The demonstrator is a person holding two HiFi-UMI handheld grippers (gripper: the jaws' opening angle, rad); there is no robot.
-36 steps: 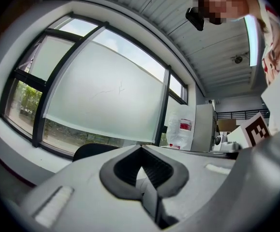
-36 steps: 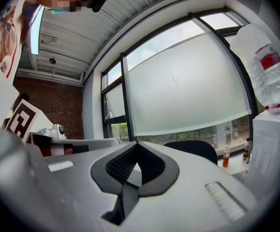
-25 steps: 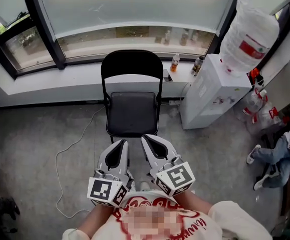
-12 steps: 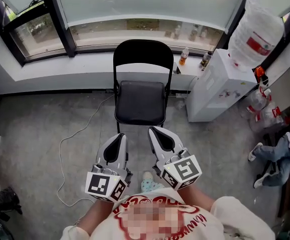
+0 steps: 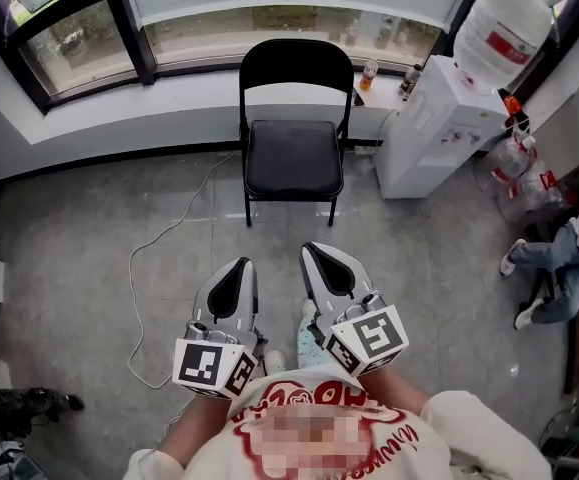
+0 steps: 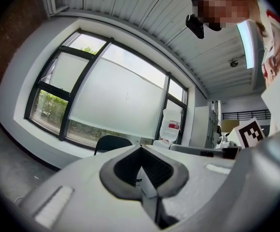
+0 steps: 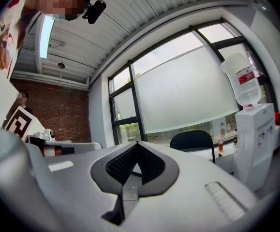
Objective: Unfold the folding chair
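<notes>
By window wall, at far side of grey floor point(image 5: 89, 268): folding chair point(image 5: 294, 158) stands unfolded, seat flat, backrest toward glass. Water dispenser point(image 5: 429, 128) just right of it; white cable point(image 5: 169, 233) trails over floor at its left. Small bottles point(image 5: 369, 71) on sill behind chair. Left claw point(image 5: 237, 271) and right claw point(image 5: 319, 258) side by side near person's chest, tips aimed at chair, well apart from it. Both clenched, tips meeting, nothing between them.
</notes>
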